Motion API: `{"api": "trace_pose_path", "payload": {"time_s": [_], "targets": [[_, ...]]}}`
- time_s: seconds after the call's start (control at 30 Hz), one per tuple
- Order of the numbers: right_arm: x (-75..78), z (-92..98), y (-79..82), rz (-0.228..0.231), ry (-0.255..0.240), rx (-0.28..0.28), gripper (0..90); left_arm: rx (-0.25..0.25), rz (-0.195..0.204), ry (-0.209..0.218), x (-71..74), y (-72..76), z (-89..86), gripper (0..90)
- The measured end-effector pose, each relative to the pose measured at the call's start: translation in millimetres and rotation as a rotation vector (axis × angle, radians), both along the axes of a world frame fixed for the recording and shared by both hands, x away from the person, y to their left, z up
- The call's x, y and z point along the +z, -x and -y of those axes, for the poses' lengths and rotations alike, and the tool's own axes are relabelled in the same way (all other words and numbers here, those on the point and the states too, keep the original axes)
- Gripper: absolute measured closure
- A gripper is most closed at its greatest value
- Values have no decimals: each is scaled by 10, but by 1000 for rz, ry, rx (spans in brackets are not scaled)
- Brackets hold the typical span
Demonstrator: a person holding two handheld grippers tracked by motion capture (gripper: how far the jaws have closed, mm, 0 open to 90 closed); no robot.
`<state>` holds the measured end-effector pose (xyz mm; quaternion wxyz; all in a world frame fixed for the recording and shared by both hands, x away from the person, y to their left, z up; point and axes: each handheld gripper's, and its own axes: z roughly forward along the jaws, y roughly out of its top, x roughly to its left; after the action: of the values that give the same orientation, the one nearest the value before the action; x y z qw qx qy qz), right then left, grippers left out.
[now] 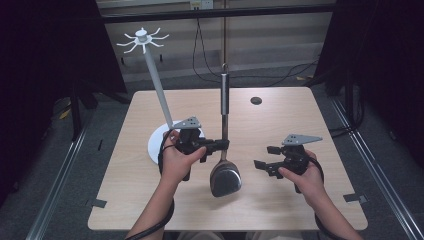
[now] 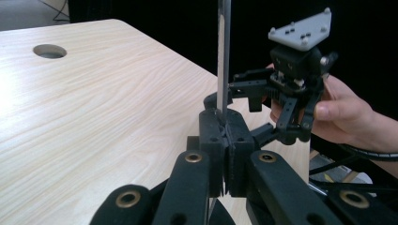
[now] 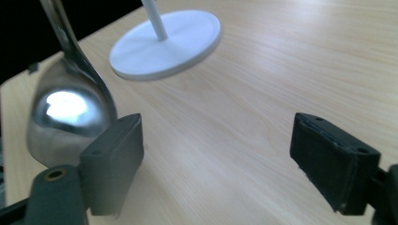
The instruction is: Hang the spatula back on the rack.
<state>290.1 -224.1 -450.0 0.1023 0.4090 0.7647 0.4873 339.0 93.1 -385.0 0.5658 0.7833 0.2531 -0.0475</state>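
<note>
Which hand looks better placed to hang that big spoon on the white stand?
Probably the left. The left gripper is already clamped on the ladle handle, beside the white stand. The right gripper hangs open and empty, farther away.

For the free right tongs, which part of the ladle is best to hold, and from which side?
Probably the thin metal stem of the ladle, just above the left tongs, which are shut on it. The ladle stands upright, so the open right tongs could come level from the right. The rounded bowl below looks too wide and smooth.
</note>
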Motion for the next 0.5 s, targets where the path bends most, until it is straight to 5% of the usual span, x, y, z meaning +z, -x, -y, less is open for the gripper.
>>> {"api": "trace_pose_path", "payload": {"time_s": [0.5], "targets": [[-123, 9, 47, -7, 80, -13, 106, 104, 40, 15, 185, -62, -290, 886]]}}
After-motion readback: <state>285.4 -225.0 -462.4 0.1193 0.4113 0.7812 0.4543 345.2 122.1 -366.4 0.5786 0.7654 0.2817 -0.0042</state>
